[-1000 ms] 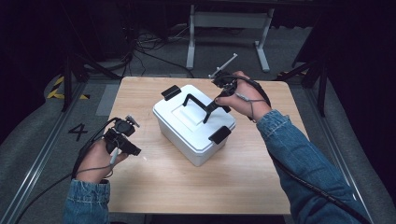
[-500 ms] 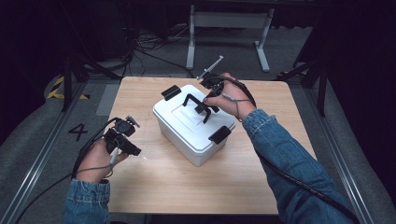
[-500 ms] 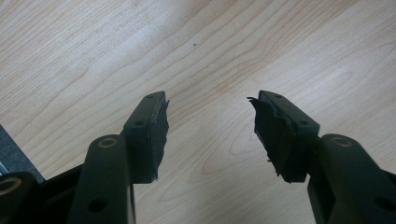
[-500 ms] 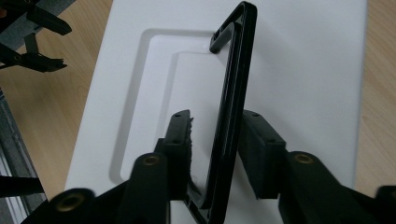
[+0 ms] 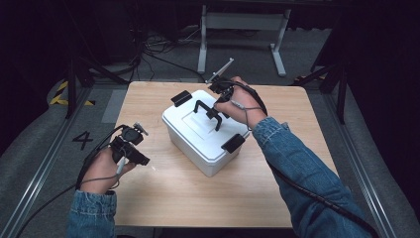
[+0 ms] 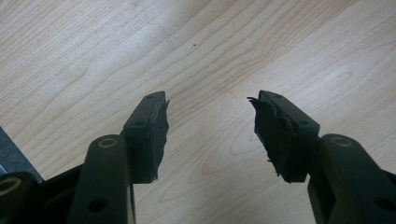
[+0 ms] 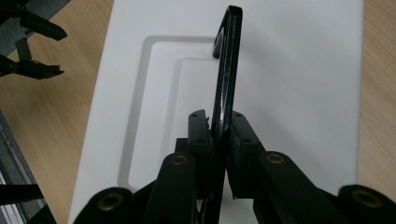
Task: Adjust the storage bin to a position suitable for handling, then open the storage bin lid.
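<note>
Jaws of the right gripper pinch the black handle standing upright on the white box's lid; the left gripper rests well apart, over bare table.

Left gripper view: jaws spread, empty.

Right gripper view: handle runs straight ahead between closed jaws.

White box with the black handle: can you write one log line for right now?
right gripper: shut on black handle | white box: on table | left gripper: open, over bare wood
</note>
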`<move>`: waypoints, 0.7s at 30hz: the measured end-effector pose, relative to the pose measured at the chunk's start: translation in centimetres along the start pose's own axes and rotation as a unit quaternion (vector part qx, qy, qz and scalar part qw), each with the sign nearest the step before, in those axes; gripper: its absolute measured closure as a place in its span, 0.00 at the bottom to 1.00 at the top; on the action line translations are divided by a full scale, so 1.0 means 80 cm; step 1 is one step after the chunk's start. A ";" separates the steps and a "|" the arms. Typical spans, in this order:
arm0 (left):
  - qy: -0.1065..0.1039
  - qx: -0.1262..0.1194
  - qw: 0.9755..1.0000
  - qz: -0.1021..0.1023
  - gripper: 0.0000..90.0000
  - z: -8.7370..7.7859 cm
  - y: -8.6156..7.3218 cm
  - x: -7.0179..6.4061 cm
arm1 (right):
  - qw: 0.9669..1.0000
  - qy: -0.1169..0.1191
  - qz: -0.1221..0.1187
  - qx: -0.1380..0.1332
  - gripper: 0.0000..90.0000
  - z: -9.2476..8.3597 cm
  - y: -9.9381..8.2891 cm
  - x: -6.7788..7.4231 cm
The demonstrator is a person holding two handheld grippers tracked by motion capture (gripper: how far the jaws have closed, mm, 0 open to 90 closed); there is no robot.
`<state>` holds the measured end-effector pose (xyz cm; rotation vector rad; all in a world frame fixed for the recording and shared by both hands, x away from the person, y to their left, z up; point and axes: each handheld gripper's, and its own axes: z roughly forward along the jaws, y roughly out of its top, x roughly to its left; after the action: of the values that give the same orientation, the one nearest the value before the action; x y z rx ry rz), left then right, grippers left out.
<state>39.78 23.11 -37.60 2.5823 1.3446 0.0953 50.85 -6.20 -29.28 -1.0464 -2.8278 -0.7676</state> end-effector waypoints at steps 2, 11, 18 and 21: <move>0.000 0.002 1.000 0.002 0.50 0.000 0.001 0.000 | 1.000 -0.005 0.006 -0.001 0.93 0.000 0.000 0.002; -0.002 0.001 1.000 0.007 0.49 0.002 0.006 0.002 | 1.000 -0.013 0.019 -0.004 0.94 0.000 0.001 0.006; -0.006 -0.002 1.000 0.008 0.49 0.003 0.013 0.001 | 0.999 -0.023 0.017 -0.025 0.95 -0.017 0.004 0.006; -0.002 0.001 1.000 0.015 0.49 0.005 0.013 0.001 | 0.999 -0.021 0.021 -0.037 0.95 -0.029 0.006 0.008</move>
<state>40.73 22.51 -37.77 2.6029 1.3041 0.0933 50.33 -6.56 -26.92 -1.1409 -2.8224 -0.8633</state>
